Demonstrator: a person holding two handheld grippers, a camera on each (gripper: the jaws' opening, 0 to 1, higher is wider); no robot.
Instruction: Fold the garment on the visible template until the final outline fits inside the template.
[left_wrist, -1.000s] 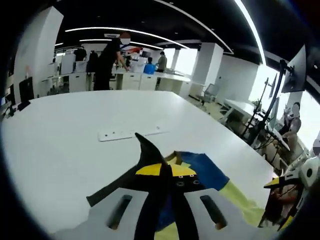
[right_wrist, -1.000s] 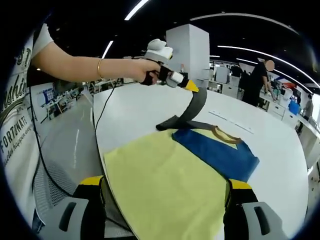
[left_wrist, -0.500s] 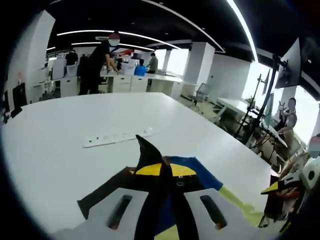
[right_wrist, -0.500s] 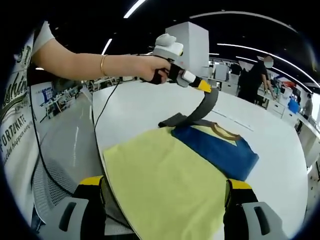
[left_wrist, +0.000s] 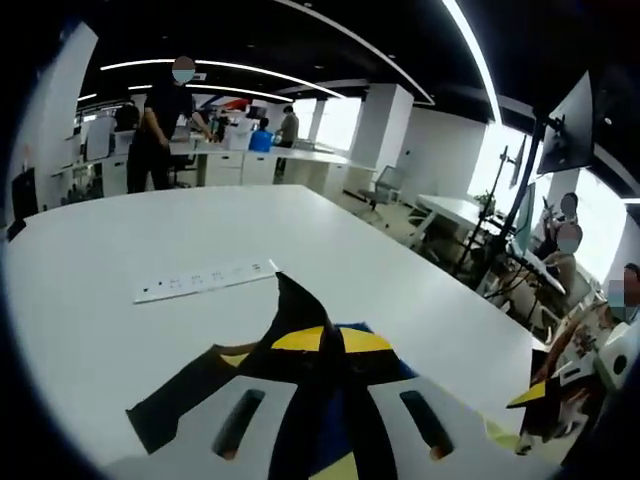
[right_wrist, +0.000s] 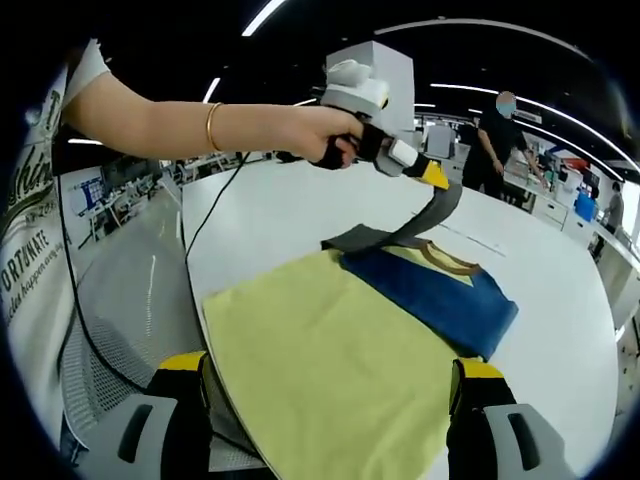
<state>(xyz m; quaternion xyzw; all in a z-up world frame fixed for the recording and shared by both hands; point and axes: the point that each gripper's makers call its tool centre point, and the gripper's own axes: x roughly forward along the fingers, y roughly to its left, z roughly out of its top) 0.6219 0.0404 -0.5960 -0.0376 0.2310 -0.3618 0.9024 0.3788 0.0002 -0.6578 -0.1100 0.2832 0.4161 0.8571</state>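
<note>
The dark grey sleeve (right_wrist: 425, 222) of the yellow-and-blue garment (right_wrist: 340, 350) has been carried toward 3 o'clock, clamped by the left gripper (right_wrist: 436, 177); the right gripper (right_wrist: 330, 385) is held apart at 6 o'clock.

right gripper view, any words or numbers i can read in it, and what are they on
"ORTONATE": printed on the white shirt of the person holding the grippers, at the left edge; its first letter looks cut off.
Larger lettering above it on the same shirt, roughly "shi": only partly in view, not readable as a word.
A smaller line under "ORTONATE": too small and blurred to read.
The yellow and blue garment and the left gripper: no text that I can see.
</note>
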